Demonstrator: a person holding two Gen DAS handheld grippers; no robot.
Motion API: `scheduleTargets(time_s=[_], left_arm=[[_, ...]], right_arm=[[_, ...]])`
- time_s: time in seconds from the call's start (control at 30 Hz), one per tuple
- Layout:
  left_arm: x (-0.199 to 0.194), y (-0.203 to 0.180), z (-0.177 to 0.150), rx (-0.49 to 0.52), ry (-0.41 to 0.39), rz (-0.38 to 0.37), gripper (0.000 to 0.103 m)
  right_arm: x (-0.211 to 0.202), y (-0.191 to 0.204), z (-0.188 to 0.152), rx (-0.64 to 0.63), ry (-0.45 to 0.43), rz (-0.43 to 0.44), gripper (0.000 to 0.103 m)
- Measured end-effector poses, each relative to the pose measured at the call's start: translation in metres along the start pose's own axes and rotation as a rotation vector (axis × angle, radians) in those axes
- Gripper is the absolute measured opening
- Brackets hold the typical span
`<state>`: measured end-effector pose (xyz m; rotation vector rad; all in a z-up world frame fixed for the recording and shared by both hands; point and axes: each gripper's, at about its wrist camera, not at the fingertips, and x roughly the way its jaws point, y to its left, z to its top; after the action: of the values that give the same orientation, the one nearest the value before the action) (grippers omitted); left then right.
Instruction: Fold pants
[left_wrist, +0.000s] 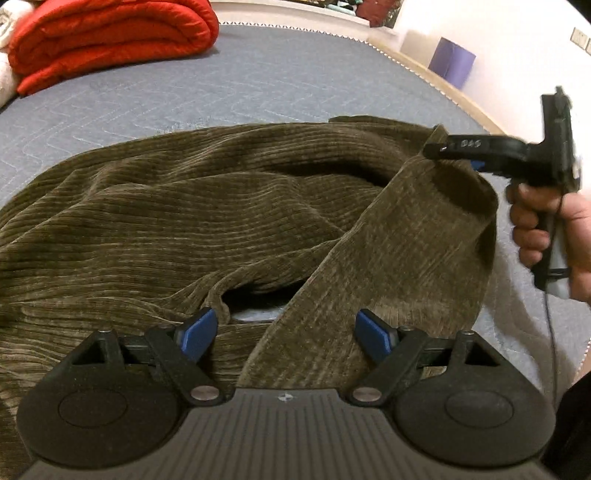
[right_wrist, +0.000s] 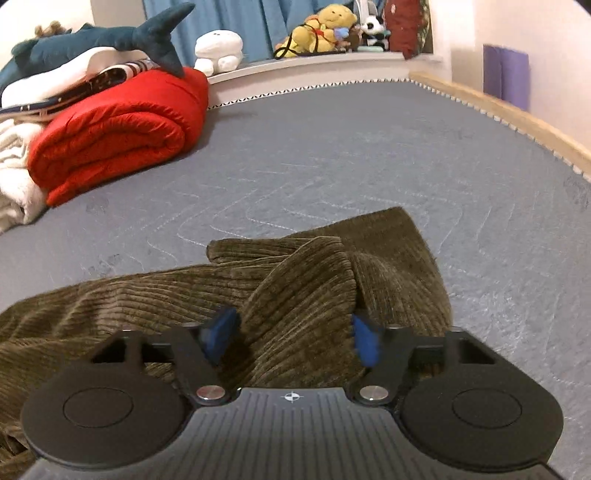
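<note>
Left wrist view: olive corduroy pants (left_wrist: 184, 221) spread in loose folds across the middle and left of the frame, lying on a grey quilted mattress (left_wrist: 277, 85). Left gripper (left_wrist: 284, 334) at lower centre, blue fingers (left_wrist: 197, 334) spread wide, hovering low over the fabric with nothing between them. One strip of the pants rising from lower centre toward the upper right, lifted off the bed up to the right gripper (left_wrist: 439, 147), which looks to be pinching the cloth's top edge, though its fingertips are hidden by the fabric. Hand (left_wrist: 546, 229) wrapped round that gripper's handle at the right edge. Folded red quilt (left_wrist: 110, 40) in the upper left, purple box (left_wrist: 452, 61) by the wall in the upper right. Right wrist view: right gripper (right_wrist: 291, 341) at lower centre, blurred blue fingers (right_wrist: 221, 338) set apart on either side of a thick raised fold of the pants (right_wrist: 306, 295); grip on it not clear here. Rest of the pants trailing to the lower left over the mattress (right_wrist: 369, 147). Red quilt (right_wrist: 114, 129) at left, shark plush (right_wrist: 110, 42) on the pile above it, yellow plush (right_wrist: 321, 29) on the ledge at upper centre
</note>
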<state>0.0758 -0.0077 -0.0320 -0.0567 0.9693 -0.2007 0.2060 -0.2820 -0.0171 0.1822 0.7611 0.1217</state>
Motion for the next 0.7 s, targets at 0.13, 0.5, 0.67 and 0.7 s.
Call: scheduleTargets(time_s=[0.13,0.5,0.67,0.7], left_arm=[[0.003,0.001,0.002,-0.001,-0.005,0.015,0.055],[-0.023,-0.023,-0.011,0.130,-0.024,-0.115,0.009],[-0.028,-0.052,-0.033,0.315,0.058,-0.263,0.008],[-0.027,-0.058,-0.039,0.355,0.081,-0.274,0.009]], right_arm=[[-0.016,-0.007,0.004,0.035,-0.010,0.018,0.034],[-0.123,-0.028,0.009,-0.027,-0.115,0.013,0.000],[-0.145,-0.056,-0.009,-0.031,-0.078,0.023,0.004],[-0.145,-0.059,-0.013,-0.029,-0.067,0.035,0.004]])
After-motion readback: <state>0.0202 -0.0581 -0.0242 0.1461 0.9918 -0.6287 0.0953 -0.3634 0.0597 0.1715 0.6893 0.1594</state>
